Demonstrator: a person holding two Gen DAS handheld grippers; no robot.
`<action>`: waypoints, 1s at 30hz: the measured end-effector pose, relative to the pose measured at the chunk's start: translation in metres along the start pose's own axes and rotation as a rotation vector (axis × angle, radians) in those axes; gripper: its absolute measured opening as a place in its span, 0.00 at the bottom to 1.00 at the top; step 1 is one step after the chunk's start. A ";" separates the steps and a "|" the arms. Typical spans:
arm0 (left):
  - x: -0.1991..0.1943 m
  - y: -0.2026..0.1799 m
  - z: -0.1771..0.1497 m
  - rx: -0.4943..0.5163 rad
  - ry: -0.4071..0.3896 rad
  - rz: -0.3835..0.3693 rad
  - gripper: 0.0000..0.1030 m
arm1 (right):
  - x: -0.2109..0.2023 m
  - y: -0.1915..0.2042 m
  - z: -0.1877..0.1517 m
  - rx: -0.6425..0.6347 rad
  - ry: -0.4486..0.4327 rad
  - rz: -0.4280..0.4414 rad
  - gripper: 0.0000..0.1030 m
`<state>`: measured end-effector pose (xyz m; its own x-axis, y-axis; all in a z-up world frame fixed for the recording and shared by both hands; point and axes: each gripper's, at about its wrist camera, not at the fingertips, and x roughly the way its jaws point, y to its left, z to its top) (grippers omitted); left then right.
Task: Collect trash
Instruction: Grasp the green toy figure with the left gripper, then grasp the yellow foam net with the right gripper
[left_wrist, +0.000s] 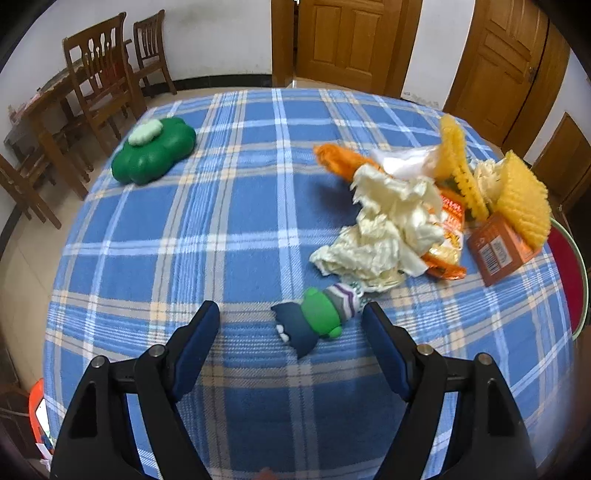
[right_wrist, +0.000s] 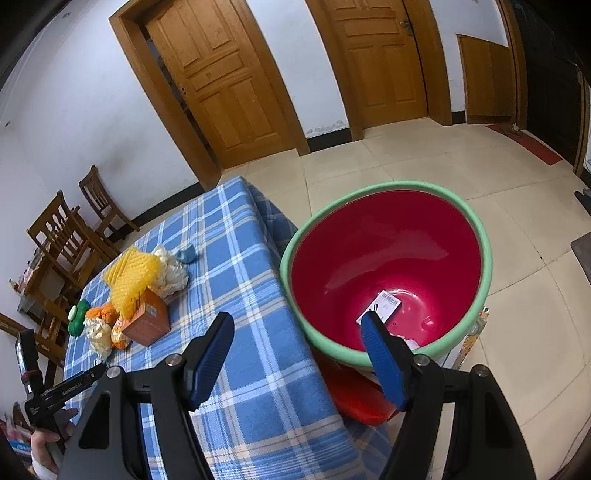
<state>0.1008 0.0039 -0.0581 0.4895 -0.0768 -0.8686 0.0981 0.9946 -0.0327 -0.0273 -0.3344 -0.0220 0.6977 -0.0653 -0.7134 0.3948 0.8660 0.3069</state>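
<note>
My left gripper (left_wrist: 290, 314) stands wide, empty; the paper wad (left_wrist: 384, 236) lies ahead and right, long axis running away rightward. My right gripper (right_wrist: 297, 325), wide and empty, hangs by the basin (right_wrist: 476, 236), farther off.

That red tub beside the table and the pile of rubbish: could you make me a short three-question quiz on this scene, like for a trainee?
1. True or false: the red tub with the green rim is completely empty.
2. Which lies nearest the left gripper? A) green flower-shaped cushion B) small green and navy toy C) orange box
3. Fill in: both grippers' jaws stand ____, with nothing between them; the right gripper hangs by the tub's rim.

Key: 1. False: a white barcoded label lies at the bottom. 2. B. 3. open.
</note>
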 end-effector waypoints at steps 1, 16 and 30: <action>0.000 0.002 0.000 -0.010 -0.006 -0.018 0.76 | 0.001 0.002 -0.001 -0.004 0.002 0.000 0.71; -0.015 -0.003 -0.011 0.031 -0.045 -0.106 0.46 | 0.006 0.031 -0.012 -0.063 0.033 0.028 0.71; -0.046 0.028 -0.011 -0.143 -0.109 -0.205 0.46 | 0.016 0.089 -0.012 -0.171 0.044 0.121 0.71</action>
<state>0.0714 0.0363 -0.0243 0.5629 -0.2765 -0.7789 0.0852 0.9568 -0.2780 0.0121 -0.2520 -0.0137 0.7057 0.0622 -0.7058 0.2001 0.9381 0.2827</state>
